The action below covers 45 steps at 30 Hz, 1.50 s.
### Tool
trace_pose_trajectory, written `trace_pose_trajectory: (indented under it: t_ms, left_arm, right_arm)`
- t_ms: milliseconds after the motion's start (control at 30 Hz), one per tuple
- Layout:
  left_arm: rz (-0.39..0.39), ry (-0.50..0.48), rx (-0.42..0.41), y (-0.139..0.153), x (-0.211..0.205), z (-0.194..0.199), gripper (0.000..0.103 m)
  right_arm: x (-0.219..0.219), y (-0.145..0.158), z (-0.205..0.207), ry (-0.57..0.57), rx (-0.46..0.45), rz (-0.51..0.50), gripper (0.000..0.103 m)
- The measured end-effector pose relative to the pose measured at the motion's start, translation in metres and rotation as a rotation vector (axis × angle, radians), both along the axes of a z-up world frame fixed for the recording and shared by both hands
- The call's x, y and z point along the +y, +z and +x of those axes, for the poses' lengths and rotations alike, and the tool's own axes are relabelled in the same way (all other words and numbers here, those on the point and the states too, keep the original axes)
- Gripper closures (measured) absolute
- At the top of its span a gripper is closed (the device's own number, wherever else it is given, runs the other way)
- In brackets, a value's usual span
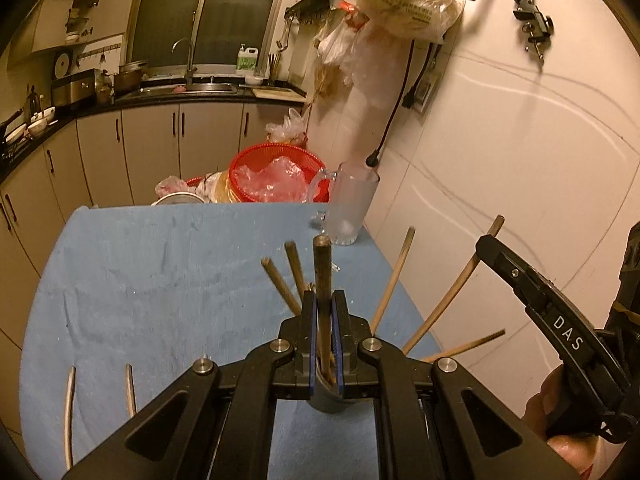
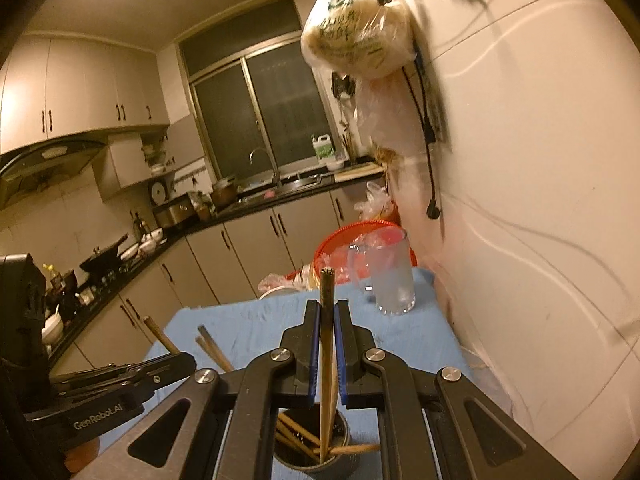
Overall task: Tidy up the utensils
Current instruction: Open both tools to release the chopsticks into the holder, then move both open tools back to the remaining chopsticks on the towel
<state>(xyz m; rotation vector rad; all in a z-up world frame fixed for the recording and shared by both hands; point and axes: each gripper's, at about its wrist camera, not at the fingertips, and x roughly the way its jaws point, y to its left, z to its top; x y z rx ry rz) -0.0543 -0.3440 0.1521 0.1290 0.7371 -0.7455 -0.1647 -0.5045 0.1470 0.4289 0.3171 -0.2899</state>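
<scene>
A dark chopstick [image 1: 322, 280] is held upright between the narrowed blue pads of the left gripper [image 1: 324, 300], its lower end reaching into a grey cylindrical holder [image 1: 328, 398] that stands on the blue cloth [image 1: 160, 280] covering the table. Several more wooden chopsticks [image 1: 394, 280] are fanned out from the same holder toward the right and the far side.

In the right wrist view, a lighter wooden chopstick [image 2: 327, 320] is clamped between the closed-in pads of the right gripper [image 2: 327, 312], its tip pointing up and its lower end set inside the holder [image 2: 312, 456], where other chopsticks [image 2: 296, 436] are seen leaning against the rim.

A frosted glass mug [image 2: 394, 276] is placed at the far right corner of the cloth, near the wall. Just behind it, a red plastic basket [image 1: 276, 176] holding crumpled plastic is seen. Two pale curved sticks [image 1: 130, 390] are seen at the near left in the left wrist view.
</scene>
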Motion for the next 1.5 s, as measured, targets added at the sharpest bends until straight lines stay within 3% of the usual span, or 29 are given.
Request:
trace_pose_trajectory:
  t_ms: [267, 500, 733, 900, 967, 1167, 1500]
  left_arm:
    - [0.015, 0.005, -0.005, -0.008, 0.008, -0.007, 0.095]
    - [-0.005, 0.013, -0.004, 0.0, 0.022, -0.013, 0.093]
    - [-0.052, 0.037, -0.018, 0.013, 0.057, -0.029, 0.085]
    - [-0.05, 0.09, -0.05, 0.009, 0.1, -0.052, 0.079]
    - [-0.029, 0.12, -0.064, 0.001, 0.119, -0.06, 0.079]
    - [0.032, 0.221, 0.006, -0.041, 0.18, -0.067, 0.079]
    - [0.21, 0.325, 0.036, -0.119, 0.205, -0.073, 0.079]
  right_arm:
    - [0.008, -0.009, 0.006, 0.038, 0.065, 0.006, 0.094]
    - [0.01, 0.0, -0.01, 0.018, 0.053, 0.034, 0.093]
    - [0.029, 0.014, -0.051, 0.018, 0.0, 0.052, 0.092]
    - [0.068, 0.002, -0.069, 0.081, 0.035, 0.053, 0.091]
    - [0.089, -0.011, -0.072, 0.113, 0.071, 0.055, 0.091]
    - [0.134, -0.054, -0.068, 0.216, 0.157, 0.101, 0.091]
    - [0.186, -0.131, -0.046, 0.295, 0.339, 0.153, 0.091]
